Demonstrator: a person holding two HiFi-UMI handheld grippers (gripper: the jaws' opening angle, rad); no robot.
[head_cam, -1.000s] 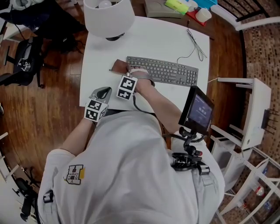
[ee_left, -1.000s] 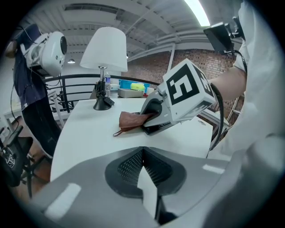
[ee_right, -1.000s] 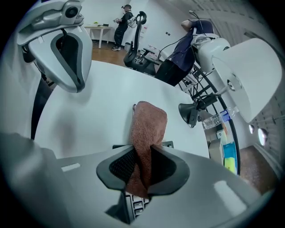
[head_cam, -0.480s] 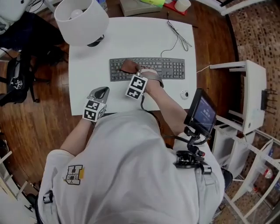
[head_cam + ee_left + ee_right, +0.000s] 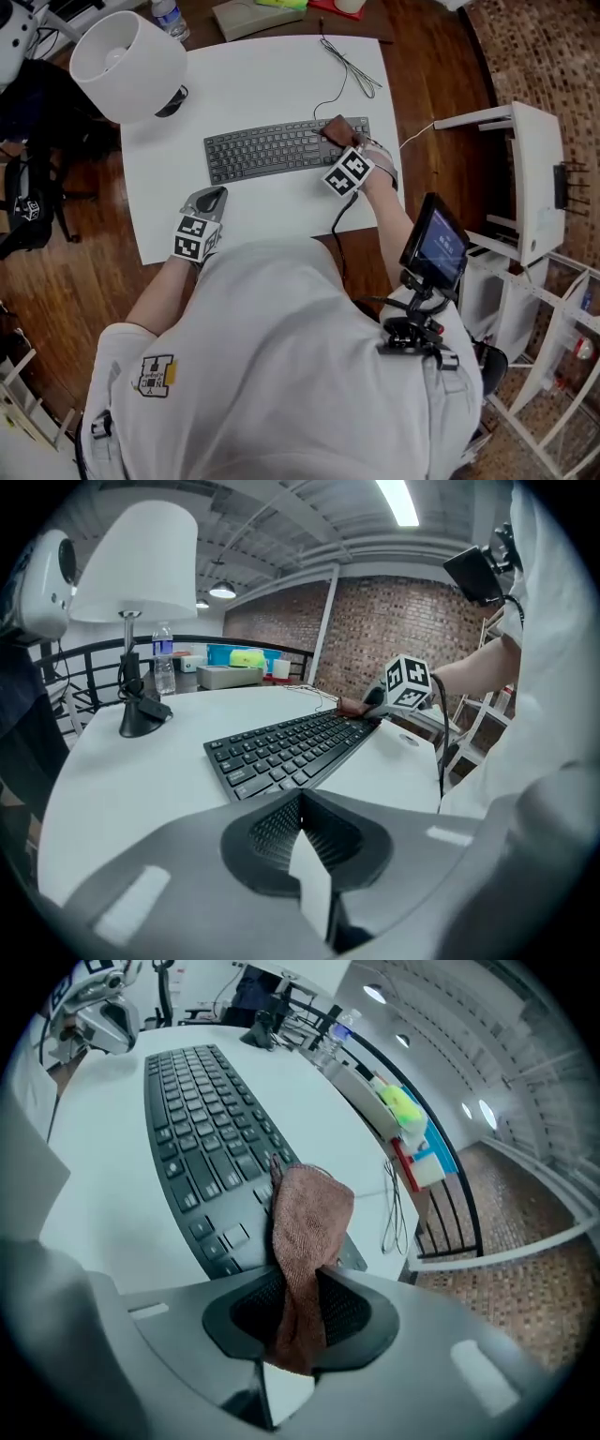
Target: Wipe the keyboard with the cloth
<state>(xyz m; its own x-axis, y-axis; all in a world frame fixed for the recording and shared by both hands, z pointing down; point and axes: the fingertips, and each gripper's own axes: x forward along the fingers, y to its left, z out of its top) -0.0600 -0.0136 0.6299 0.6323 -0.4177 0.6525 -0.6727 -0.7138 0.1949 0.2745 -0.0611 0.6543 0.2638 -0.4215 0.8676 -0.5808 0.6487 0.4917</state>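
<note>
Over the desk (image 5: 262,84), head view: keyboard (image 5: 272,150) lies centred; right tool (image 5: 339,148) at its 3 o'clock end, cloth (image 5: 337,127) on the keys. Left tool (image 5: 211,199) at the keyboard's 7 o'clock, apart from it.
Left gripper view: jaws together, nothing between.
Right gripper view: jaws pinch the cloth (image 5: 305,1222), its free end draped on the end keys.

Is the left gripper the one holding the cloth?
No, the brown cloth is clamped in the right gripper, at the keyboard's end.
</note>
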